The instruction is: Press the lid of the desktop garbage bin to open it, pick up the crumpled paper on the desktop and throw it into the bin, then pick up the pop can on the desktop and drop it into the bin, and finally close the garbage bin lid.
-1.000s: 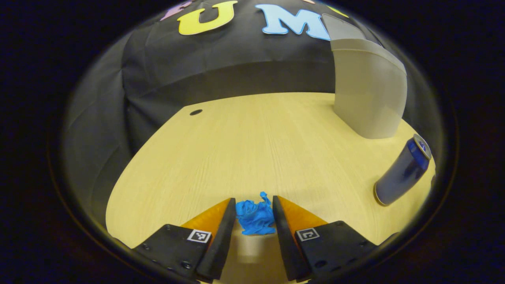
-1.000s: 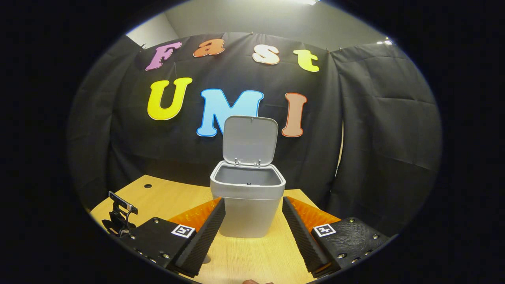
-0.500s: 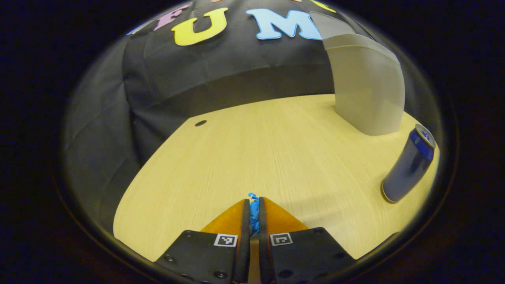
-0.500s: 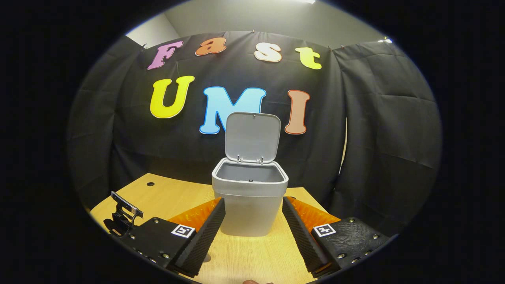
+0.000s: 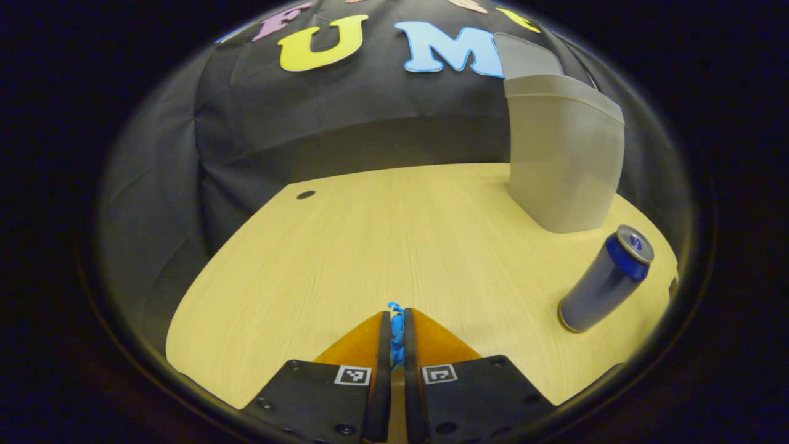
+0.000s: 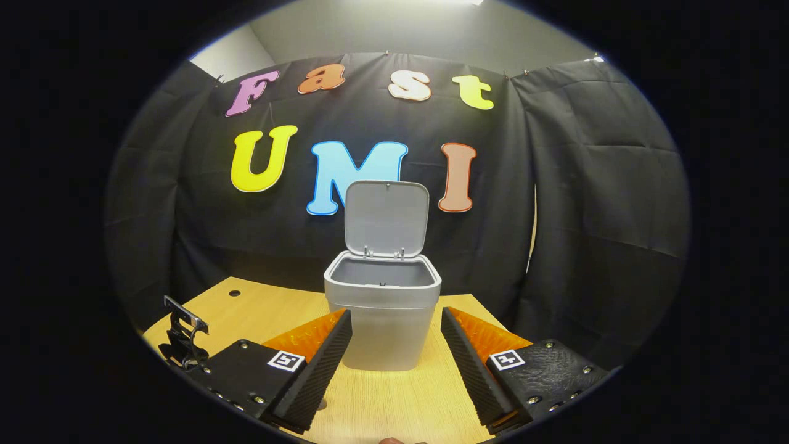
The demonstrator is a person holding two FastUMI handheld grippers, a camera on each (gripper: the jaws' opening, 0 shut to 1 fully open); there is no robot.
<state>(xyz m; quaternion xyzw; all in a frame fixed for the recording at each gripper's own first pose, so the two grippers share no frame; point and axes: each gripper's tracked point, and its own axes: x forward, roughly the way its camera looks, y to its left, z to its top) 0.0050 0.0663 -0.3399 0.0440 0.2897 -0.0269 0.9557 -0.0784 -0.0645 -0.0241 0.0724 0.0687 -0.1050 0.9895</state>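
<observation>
**Paper pinched, bin open**

On the pale wooden desktop (image 5: 382,240), the left gripper (image 5: 397,327) has its fingers pressed together on the crumpled blue paper (image 5: 396,336), a scrap of which pokes out at the tips. The blue pop can (image 5: 604,280) stands upright just beside the grey plastic garbage bin (image 5: 564,163). In the right gripper view, the right gripper (image 6: 396,336) is spread wide, facing the bin, whose lid (image 6: 386,217) stands raised.

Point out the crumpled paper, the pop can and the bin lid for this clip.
crumpled paper (image 5: 396,330), left gripper view, blue strip pinched between the left tongs.
pop can (image 5: 601,283), left gripper view, middle of its side wall.
bin lid (image 6: 386,217), right gripper view, centre of the raised lid's inner face.
</observation>
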